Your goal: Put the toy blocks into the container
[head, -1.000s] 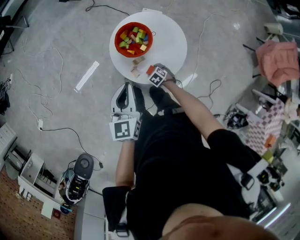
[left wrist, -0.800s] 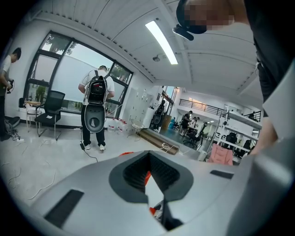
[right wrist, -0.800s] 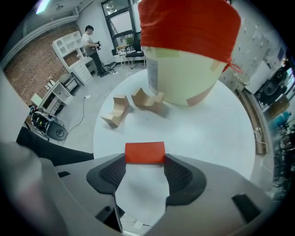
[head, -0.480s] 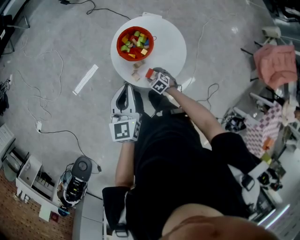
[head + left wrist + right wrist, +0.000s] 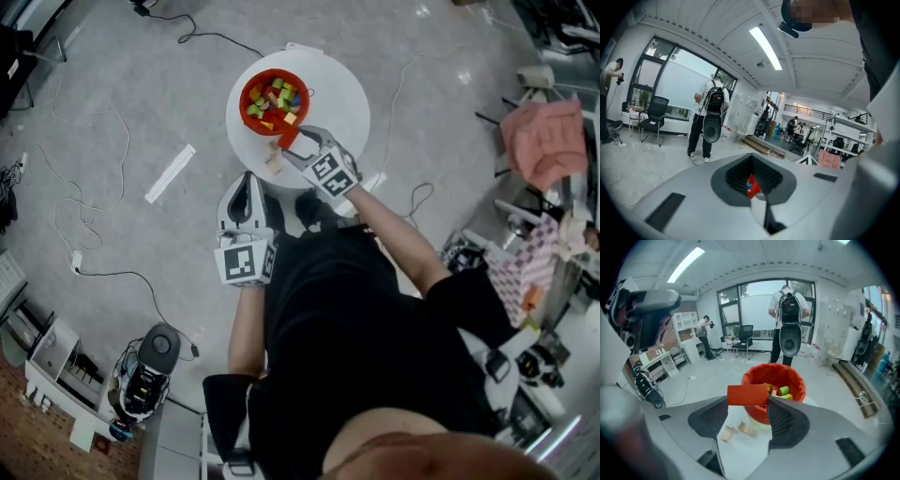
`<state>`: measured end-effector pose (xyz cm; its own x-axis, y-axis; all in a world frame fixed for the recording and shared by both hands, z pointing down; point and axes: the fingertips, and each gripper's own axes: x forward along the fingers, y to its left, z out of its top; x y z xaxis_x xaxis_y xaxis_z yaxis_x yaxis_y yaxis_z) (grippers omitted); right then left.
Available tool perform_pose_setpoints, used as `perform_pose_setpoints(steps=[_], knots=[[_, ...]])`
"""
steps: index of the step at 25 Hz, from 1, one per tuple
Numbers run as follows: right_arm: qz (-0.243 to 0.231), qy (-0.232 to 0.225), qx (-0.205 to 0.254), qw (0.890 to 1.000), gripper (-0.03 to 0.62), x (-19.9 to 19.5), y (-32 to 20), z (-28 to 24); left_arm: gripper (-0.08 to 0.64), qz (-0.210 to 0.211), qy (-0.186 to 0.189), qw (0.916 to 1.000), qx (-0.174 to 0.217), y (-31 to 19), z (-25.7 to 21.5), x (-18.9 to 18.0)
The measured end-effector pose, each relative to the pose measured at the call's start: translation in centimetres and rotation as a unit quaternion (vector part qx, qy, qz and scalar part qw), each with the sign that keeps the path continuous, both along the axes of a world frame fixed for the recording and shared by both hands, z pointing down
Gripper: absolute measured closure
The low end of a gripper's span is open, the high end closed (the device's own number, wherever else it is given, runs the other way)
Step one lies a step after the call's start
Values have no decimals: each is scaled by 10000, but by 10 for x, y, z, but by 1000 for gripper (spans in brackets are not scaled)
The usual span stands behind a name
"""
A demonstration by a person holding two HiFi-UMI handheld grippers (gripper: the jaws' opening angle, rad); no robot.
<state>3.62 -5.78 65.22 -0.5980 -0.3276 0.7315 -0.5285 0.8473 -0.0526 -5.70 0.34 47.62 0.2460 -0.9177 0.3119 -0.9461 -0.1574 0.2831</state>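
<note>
The right gripper [image 5: 748, 408] clamps a red block [image 5: 747, 394] between its jaws, just short of the bowl's [image 5: 772, 366] near rim, while the left gripper [image 5: 754, 190] hangs well back from the bowl, jaws together on nothing. Released too soon, the block could clip the rim and bounce off the table [image 5: 342, 89], where two tan blocks [image 5: 746, 428] lie just before the bowl

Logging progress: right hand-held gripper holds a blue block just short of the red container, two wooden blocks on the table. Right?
Not blue: the right gripper view shows a red block in the right hand-held gripper, just short of the red container, two wooden blocks on the table.
</note>
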Motion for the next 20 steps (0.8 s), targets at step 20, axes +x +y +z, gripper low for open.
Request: perform_pose_setpoints(steps=[20], knots=[[502, -246, 10, 9984, 377, -9, -37, -11, 568, -138, 48, 9999, -11, -6, -2, -27]])
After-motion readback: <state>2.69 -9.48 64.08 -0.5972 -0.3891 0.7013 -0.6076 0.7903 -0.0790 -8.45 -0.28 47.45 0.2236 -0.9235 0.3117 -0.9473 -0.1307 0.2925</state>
